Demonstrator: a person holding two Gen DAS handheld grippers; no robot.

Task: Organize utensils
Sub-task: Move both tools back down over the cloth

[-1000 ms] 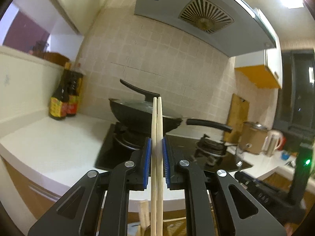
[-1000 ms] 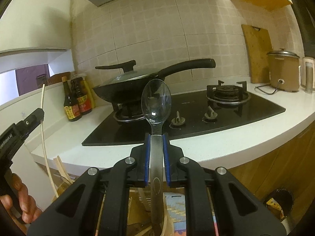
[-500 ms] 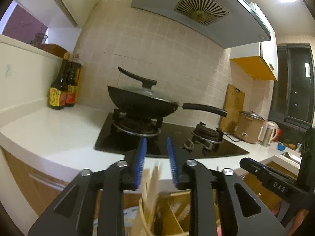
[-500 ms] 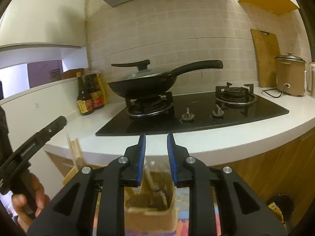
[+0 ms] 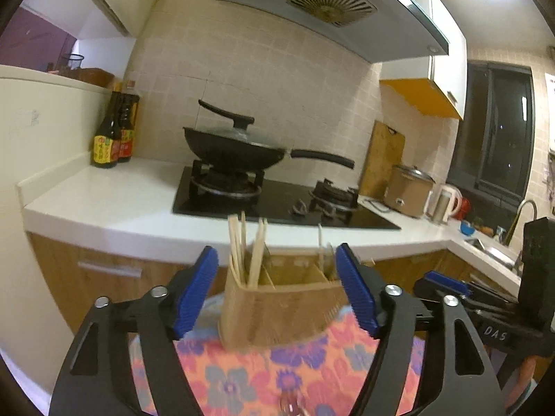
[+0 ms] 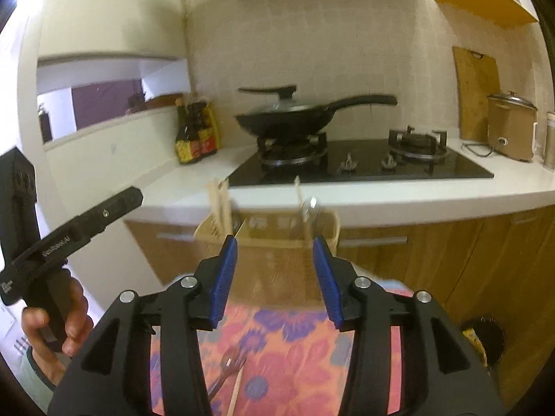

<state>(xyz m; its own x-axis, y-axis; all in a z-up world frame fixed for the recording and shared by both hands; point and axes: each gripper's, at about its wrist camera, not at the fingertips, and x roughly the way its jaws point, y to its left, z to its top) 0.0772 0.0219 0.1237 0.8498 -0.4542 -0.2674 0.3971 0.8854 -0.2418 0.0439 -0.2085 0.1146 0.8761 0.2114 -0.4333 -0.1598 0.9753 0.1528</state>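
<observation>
Left wrist view: a second ago your left gripper (image 5: 277, 287) was clamped on a pair of chopsticks (image 5: 237, 253) held upright before the wok (image 5: 234, 150). Now its jaws are opening with nothing between the pads, and the chopsticks stand in the left compartment of the bamboo utensil holder (image 5: 281, 308), at 12 o'clock just beyond the fingertips. Your right gripper (image 6: 274, 270) held a clear spoon (image 6: 310, 208) a second ago; its jaws are also opening and empty, and the spoon now sits in the holder's right compartment, handle down.

Both views have drawn back from the counter, so the holder shows whole.

Surface: the holder stands on a floral cloth (image 5: 301, 374) in pink, orange and purple. Behind it runs a white countertop (image 5: 114, 201) over wooden cabinet fronts, with a black gas hob (image 6: 364, 166), the lidded wok on the left burner, two sauce bottles (image 5: 112, 131) at 10 o'clock, and a cutting board (image 6: 477, 93) and rice cooker (image 6: 511, 126) at 2 o'clock. A range hood (image 5: 329, 3) hangs overhead.

Hard to read: the holder and its contents are motion-blurred. A clear utensil (image 6: 225, 371) and a wooden stick (image 6: 237, 391) lie on the cloth at 6 o'clock, partly hidden by the right gripper's frame. Your left hand (image 6: 55, 326) shows at 8 o'clock, cut off at the edge.
</observation>
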